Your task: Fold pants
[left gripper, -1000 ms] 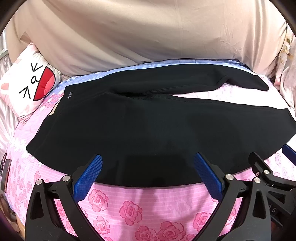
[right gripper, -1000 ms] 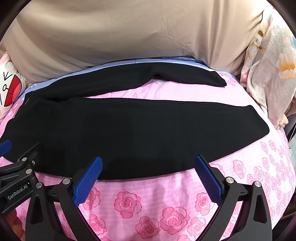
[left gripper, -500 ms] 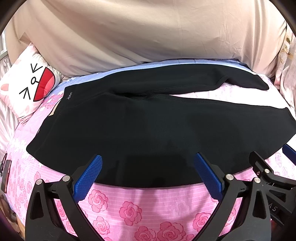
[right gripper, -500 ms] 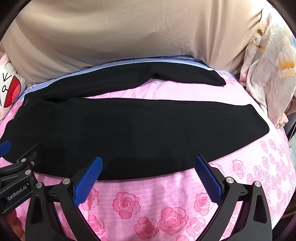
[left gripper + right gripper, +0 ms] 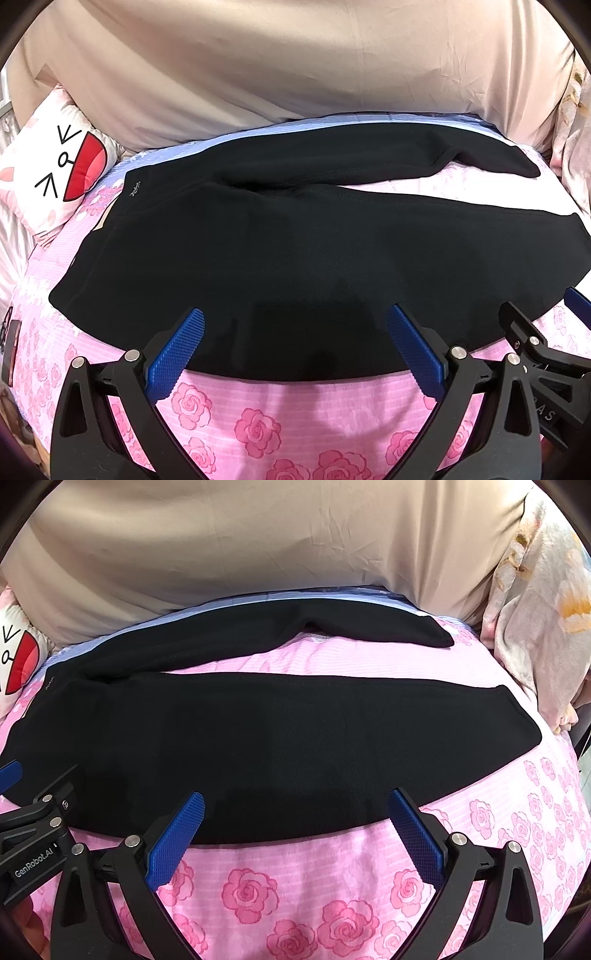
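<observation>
Black pants (image 5: 280, 251) lie flat across the pink rose bedsheet (image 5: 258, 424), waist at the left, both legs spread toward the right in a narrow V. They also show in the right wrist view (image 5: 295, 738). My left gripper (image 5: 295, 343) is open and empty, hovering at the pants' near edge by the waist half. My right gripper (image 5: 295, 827) is open and empty at the near edge of the near leg. Each gripper shows at the edge of the other's view.
A beige headboard cushion (image 5: 295, 66) rises behind the bed. A white cartoon-face pillow (image 5: 51, 173) lies at the left. A floral blanket (image 5: 539, 620) is bunched at the right. The pink sheet (image 5: 295, 893) runs along the near side.
</observation>
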